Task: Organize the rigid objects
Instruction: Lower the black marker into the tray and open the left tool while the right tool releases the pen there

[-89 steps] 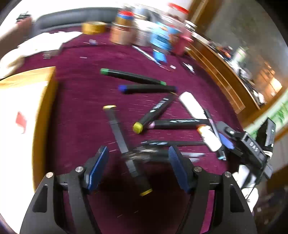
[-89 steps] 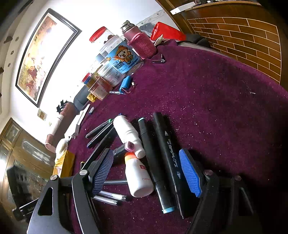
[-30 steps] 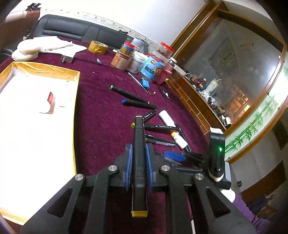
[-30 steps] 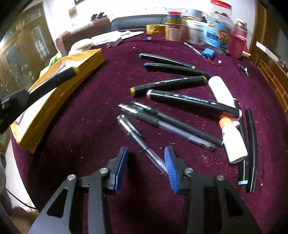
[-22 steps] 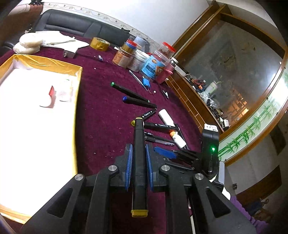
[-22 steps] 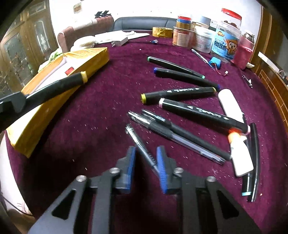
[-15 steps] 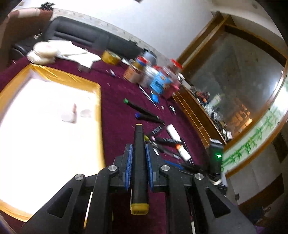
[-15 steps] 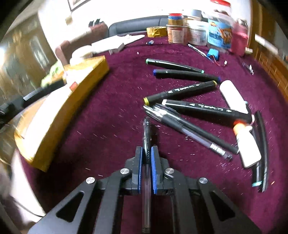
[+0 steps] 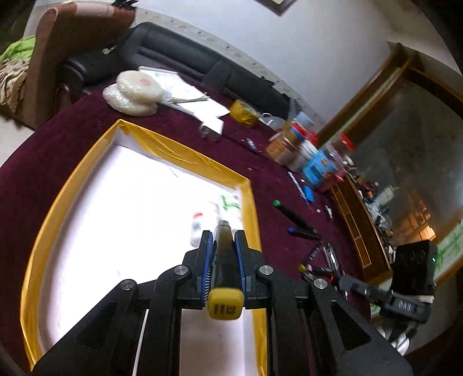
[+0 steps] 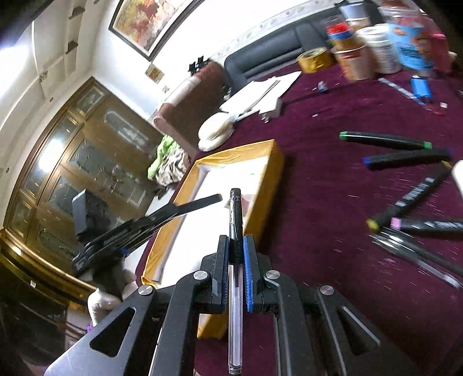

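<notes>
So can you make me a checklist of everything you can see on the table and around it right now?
Surface: round table with dark red cloth.
Job's things: yellow-rimmed box, white inside, a few small things already in it; markers and pens loose on the cloth.
Clutter: jars, tape roll, papers, bagged white rounds.
Grippers: left gripper shut on a yellow-capped marker over the box; right gripper shut on a clear pen beside the box.
Cables: nothing seen.
Surroundings: sofa, wooden cabinet, framed picture.
</notes>
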The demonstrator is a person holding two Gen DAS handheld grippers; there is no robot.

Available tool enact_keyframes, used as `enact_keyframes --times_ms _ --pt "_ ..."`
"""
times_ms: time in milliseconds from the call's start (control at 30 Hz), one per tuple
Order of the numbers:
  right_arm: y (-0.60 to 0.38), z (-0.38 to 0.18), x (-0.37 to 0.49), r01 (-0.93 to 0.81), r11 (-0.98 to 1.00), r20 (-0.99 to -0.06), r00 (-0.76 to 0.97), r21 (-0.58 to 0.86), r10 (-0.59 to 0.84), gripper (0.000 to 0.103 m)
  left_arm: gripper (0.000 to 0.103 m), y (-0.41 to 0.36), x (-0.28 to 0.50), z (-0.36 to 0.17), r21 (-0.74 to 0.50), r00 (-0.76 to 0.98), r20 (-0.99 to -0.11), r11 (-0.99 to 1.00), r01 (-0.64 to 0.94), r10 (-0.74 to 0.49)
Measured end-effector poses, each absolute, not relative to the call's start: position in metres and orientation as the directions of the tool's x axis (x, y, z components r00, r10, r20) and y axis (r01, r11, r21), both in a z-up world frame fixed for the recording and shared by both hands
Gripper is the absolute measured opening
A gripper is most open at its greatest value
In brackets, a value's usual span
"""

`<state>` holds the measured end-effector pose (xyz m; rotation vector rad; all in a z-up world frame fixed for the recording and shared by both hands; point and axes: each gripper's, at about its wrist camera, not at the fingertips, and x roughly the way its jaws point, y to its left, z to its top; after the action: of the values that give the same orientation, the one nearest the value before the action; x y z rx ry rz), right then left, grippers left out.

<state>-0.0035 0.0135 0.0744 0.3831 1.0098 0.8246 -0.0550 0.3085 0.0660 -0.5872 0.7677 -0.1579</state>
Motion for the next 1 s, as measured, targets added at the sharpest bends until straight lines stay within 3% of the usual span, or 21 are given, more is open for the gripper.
enact_keyframes --times_ms 300,433,500,533,633,767,833,1000 --pt "0.100 0.048 0.038 -0.357 0.640 -0.626 0.173 0.680 0.761 0.009 0.012 0.333 -0.006 0.031 -0.581 0.652 -0.680 0.788 -0.202 -0.334" --pt "0.134 0.040 0.052 -0.347 0.670 -0.659 0.167 0.657 0.733 0.009 0.013 0.338 -0.013 0.028 -0.614 0.658 -0.662 0.763 -0.200 -0.360" --pt "0.141 0.038 0.061 -0.338 0.681 -0.669 0.173 0.649 0.723 0.009 0.016 0.342 -0.022 0.033 -0.621 0.673 -0.646 0.760 -0.190 -0.360" --pt "0.146 0.036 0.065 -0.328 0.685 -0.672 0.174 0.650 0.720 0.009 0.023 0.344 -0.030 0.038 -0.623 0.686 -0.635 0.760 -0.184 -0.354" --pt "0.151 0.030 0.076 -0.291 0.695 -0.676 0.181 0.657 0.714 0.009 0.058 0.351 -0.043 0.045 -0.626 0.709 -0.621 0.755 -0.194 -0.333" --pt "0.145 0.025 0.083 -0.252 0.705 -0.673 0.211 0.663 0.709 0.012 0.061 0.360 -0.060 0.049 -0.644 0.731 -0.602 0.737 -0.207 -0.321" --pt "0.138 0.029 0.081 -0.259 0.734 -0.690 0.253 0.627 0.678 0.020 0.061 0.359 -0.063 0.051 -0.646 0.734 -0.599 0.734 -0.208 -0.319" --pt "0.106 0.059 0.068 -0.308 0.754 -0.672 0.342 0.580 0.657 0.021 0.064 0.348 -0.069 0.058 -0.639 0.738 -0.591 0.747 -0.183 -0.325"
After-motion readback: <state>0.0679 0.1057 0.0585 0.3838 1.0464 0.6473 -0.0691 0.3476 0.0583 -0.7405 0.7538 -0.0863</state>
